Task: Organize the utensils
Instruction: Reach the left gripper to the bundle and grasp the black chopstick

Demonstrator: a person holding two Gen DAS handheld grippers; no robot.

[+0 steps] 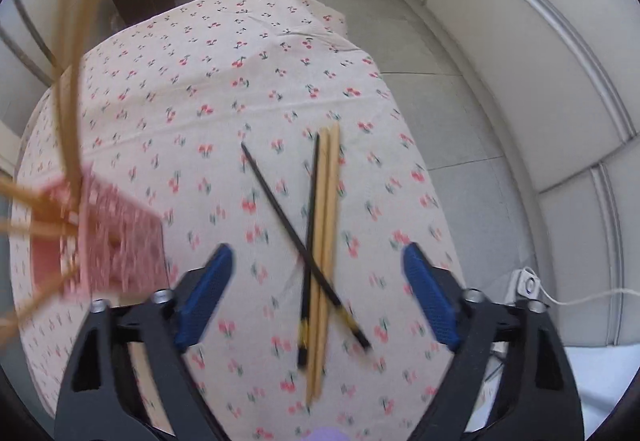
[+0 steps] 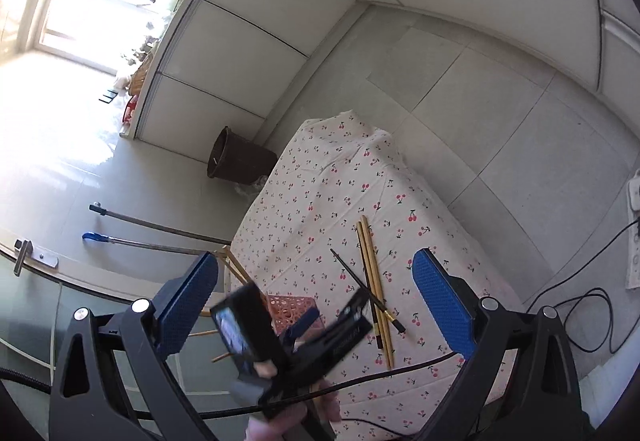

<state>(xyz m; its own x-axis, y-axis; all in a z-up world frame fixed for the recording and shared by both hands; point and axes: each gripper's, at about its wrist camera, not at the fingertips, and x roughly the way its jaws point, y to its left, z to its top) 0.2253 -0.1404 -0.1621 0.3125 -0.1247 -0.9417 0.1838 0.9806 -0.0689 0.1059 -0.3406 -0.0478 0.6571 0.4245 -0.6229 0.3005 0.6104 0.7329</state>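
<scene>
On the cherry-print tablecloth (image 1: 192, 89) lie two wooden chopsticks (image 1: 326, 225) and two black chopsticks (image 1: 276, 197), crossed in a loose pile. My left gripper (image 1: 318, 249) points steeply down over them, open, its blue pads either side of the pile and apart from it. A pink perforated holder (image 1: 116, 237) with several wooden chopsticks in it stands blurred at the left. In the right wrist view my right gripper (image 2: 316, 255) is open and holds nothing. Between its fingers I see the left gripper (image 2: 328, 317), the pink holder (image 2: 290, 307) and the chopstick pile (image 2: 374, 281).
A brown waste bin (image 2: 236, 161) stands on the floor past the table's far end. Two long tool handles (image 2: 160, 229) lean by the table's left side. A power strip (image 1: 528, 285) lies on the floor at the right. A black cable (image 2: 380, 373) crosses the near table edge.
</scene>
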